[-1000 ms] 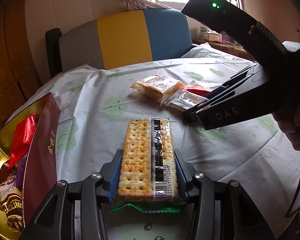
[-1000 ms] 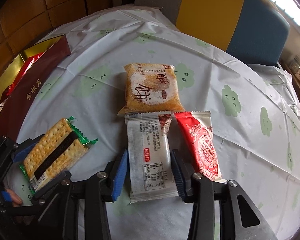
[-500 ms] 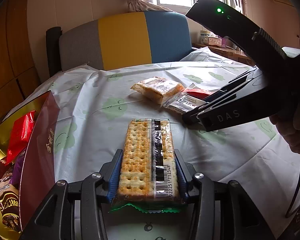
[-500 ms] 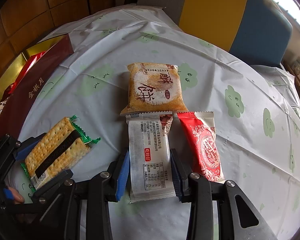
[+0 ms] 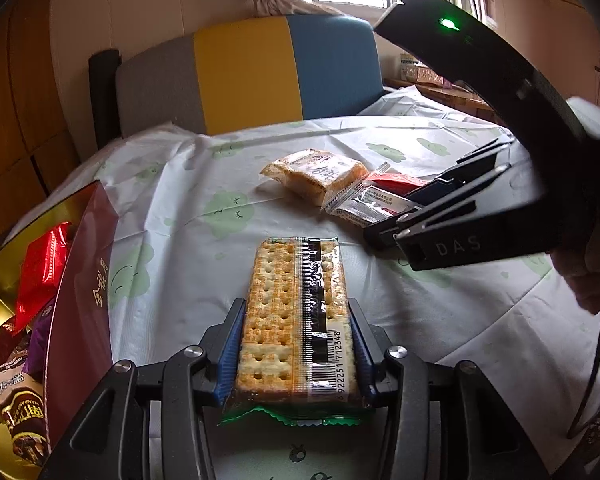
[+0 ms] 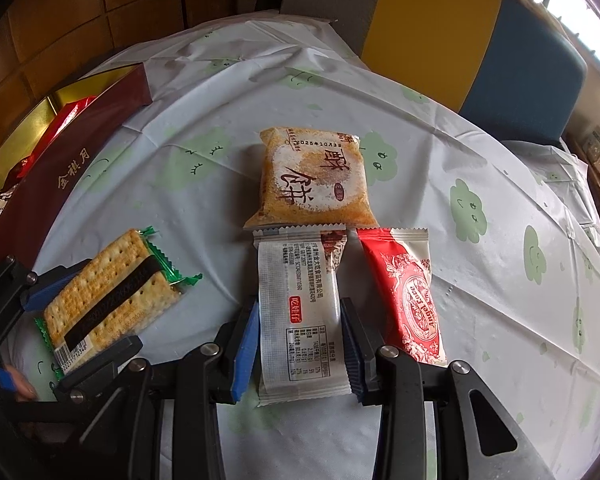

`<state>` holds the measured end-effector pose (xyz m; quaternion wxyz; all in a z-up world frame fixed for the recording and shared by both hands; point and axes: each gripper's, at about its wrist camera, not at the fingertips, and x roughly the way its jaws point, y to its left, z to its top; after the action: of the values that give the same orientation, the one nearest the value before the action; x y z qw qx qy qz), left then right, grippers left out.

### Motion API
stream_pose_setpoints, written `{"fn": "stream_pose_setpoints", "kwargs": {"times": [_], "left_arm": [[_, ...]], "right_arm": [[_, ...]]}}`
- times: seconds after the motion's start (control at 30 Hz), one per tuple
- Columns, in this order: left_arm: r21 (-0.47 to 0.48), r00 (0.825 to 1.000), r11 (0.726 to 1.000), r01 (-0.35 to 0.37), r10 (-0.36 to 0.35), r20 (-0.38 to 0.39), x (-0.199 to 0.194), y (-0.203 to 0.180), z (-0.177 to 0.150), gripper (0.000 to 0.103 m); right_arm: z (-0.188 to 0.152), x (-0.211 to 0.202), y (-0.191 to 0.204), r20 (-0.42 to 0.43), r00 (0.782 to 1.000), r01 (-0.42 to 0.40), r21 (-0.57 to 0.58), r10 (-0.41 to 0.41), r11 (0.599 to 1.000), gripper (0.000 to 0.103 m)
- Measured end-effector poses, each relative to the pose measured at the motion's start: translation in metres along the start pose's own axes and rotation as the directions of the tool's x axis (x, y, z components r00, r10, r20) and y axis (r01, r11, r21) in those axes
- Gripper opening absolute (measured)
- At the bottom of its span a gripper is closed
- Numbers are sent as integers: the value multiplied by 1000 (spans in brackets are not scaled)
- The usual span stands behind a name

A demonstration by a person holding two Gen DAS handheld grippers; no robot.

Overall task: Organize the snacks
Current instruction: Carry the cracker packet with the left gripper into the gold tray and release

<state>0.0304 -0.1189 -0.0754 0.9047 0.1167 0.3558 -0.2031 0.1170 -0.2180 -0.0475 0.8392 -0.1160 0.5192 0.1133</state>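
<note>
My left gripper (image 5: 296,332) is shut on a clear cracker packet (image 5: 298,320), holding it by its sides just above the tablecloth; it also shows in the right wrist view (image 6: 108,296). My right gripper (image 6: 300,328) is shut on a white snack packet (image 6: 300,312) that lies flat on the table; the packet also shows in the left wrist view (image 5: 368,204). A red packet (image 6: 408,292) lies right of it, and an orange pastry packet (image 6: 312,180) lies just beyond.
A dark red gift box (image 6: 64,184) with a gold inside holds several wrapped snacks (image 5: 40,272) at the table's left edge. A grey, yellow and blue chair (image 5: 252,72) stands behind the table. The cloth (image 6: 480,280) has green cloud prints.
My right gripper's jaws have closed in on the white packet's sides. The left gripper has kept its hold on the cracker packet and tilted slightly.
</note>
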Motion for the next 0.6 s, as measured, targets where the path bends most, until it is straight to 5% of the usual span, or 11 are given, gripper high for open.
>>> {"fn": "stream_pose_setpoints", "kwargs": {"times": [0.1,0.37,0.6], "left_arm": [[-78,998,996,38,-42,-49,-6,12,9,48],[-196,999,980,20,-10,54,-79,59,25,48],[-440,991,891,-112,132,16,-120,162,19,48]], "right_arm": [[-1,-1,-1,7,1000,-2,1,2,1000,38],[-2,-1,3,19,1000,15,-6,-15,1000,38],[1,-1,4,14,1000,28,-17,-28,999,38]]}}
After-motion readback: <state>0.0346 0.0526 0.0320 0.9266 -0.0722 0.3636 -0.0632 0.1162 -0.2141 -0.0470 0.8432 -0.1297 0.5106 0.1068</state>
